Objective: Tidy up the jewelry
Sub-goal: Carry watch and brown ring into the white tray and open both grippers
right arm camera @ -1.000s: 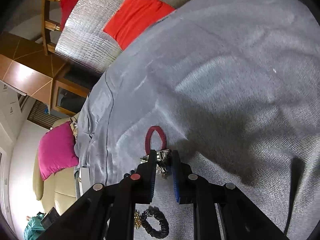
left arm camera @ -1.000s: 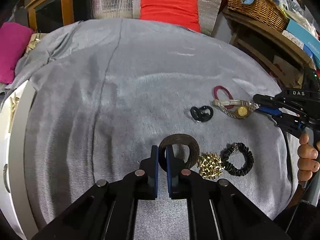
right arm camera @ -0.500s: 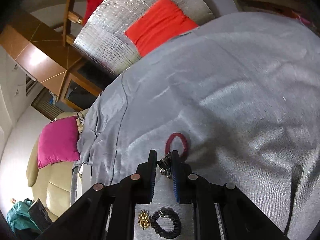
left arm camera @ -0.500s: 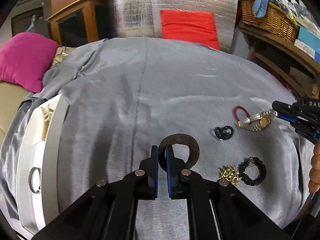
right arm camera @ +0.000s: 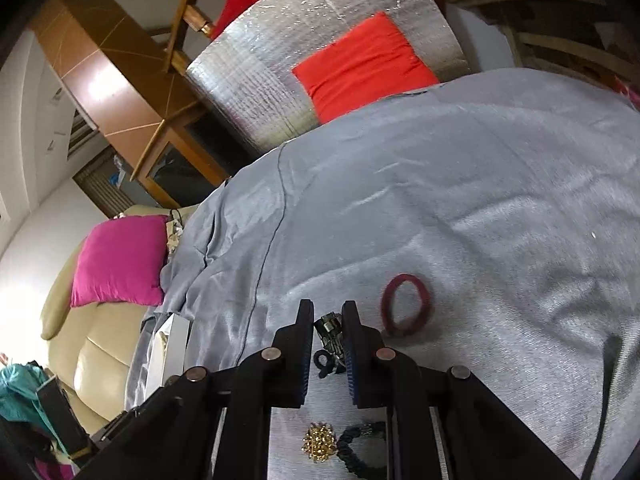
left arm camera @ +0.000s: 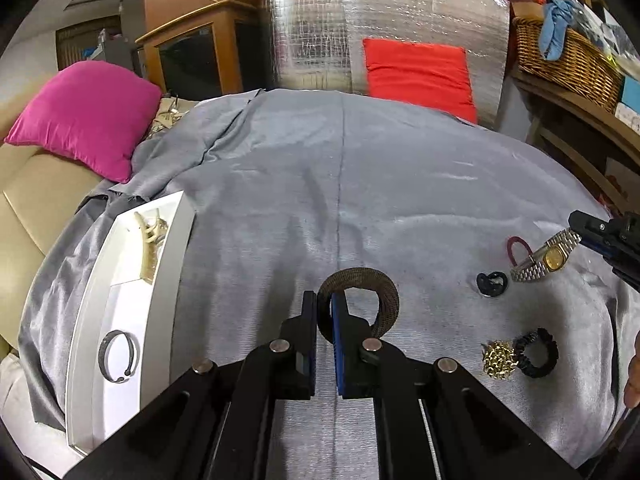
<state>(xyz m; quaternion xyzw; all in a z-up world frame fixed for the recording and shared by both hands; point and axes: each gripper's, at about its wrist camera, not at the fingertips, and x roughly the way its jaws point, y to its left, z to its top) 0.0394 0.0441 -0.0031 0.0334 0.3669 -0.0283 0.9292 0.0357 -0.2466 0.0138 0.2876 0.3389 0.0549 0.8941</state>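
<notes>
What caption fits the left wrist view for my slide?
Left gripper fingers clamp a brown woven bangle above the grey cloth, white tray at left.

Tray (left arm camera: 168,280) left on cloth (left arm camera: 340,200); brooch (left arm camera: 497,359) beside scrunchie (left arm camera: 538,354), right.

Open grey cloth (left arm camera: 360,184) ahead of my claws, white tray (left arm camera: 168,264) walling my left, black clip (left arm camera: 492,283), gold brooch (left arm camera: 498,359), black scrunchie (left arm camera: 536,353) and red band (right arm camera: 407,305) scattered to my right.
</notes>
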